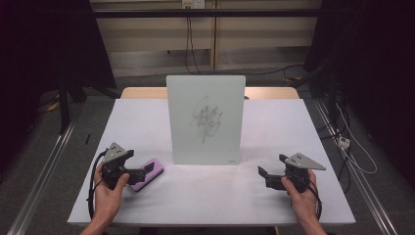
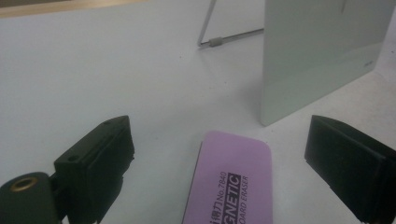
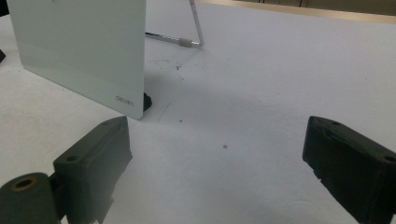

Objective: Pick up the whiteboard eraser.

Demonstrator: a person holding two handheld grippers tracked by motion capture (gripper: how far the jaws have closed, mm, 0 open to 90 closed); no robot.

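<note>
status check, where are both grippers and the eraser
Left gripper open, jaws astride purple eraser, not gripping. Right gripper open, empty. Scribbled whiteboard upright beyond eraser; nothing in between.

From my high view the white surface is evenly and brightly lit from above, while the room around it drops off into near black on both sides. The whiteboard casts only a faint, soft shadow at its foot, and its face shows a mild sheen without harsh glare. That picture is a little soft and grainy throughout. In my left gripper view the pink eraser is slightly blurred close to the lens, its print only just readable, and the fingers are dark with little detail. My right gripper view is similar: bright surface, soft shadows under the fingers.
</note>
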